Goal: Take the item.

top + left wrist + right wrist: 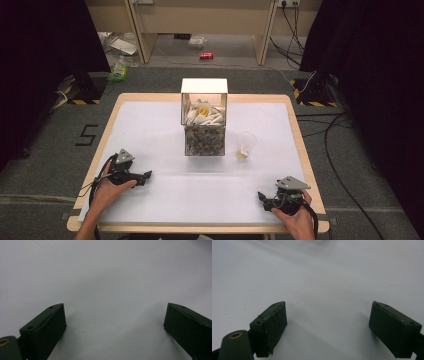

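Note:
A clear box (204, 119) stands at the table's middle rear, with small brownish pieces below and white scoops above. A clear plastic cup (245, 145) with a little brown stuff at its bottom sits just right of it. My left gripper (146, 176) rests low at the front left, pointing right, held by a hand. In the left gripper view my left gripper (115, 320) is open, jaws wide apart over bare white surface. My right gripper (262, 197) lies at the front right, pointing left. In its own view my right gripper (328, 317) is open with nothing between the jaws.
The table (150, 200) has a white top with a wooden rim. Black curtains flank both sides. Beyond the far edge lie cables (335, 145), a green bottle (119, 70) and a red can (206, 56) on the floor.

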The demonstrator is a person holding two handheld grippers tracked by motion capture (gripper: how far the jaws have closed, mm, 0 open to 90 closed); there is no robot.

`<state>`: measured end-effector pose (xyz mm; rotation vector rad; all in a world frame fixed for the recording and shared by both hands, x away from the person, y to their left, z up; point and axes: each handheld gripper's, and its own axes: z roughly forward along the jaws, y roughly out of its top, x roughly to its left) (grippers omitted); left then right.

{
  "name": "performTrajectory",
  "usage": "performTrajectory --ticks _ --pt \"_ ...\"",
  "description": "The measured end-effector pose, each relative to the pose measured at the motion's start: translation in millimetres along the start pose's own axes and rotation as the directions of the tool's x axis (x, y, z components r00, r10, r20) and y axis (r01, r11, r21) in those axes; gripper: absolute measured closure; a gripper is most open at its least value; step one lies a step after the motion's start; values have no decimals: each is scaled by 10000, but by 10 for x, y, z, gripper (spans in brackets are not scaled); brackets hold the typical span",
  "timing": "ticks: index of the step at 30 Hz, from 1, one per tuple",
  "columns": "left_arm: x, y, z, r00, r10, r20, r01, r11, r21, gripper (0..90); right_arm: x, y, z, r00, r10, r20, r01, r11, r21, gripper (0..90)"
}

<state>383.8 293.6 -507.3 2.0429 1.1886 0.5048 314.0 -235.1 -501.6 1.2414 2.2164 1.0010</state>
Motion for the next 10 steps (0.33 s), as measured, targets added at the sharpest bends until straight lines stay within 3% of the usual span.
performTrajectory --ticks 10 --pt "0 0 0 10000 0 -4 0 10000 1 34 -4 -8 2 10000 -11 -19 11 10000 -72 154"
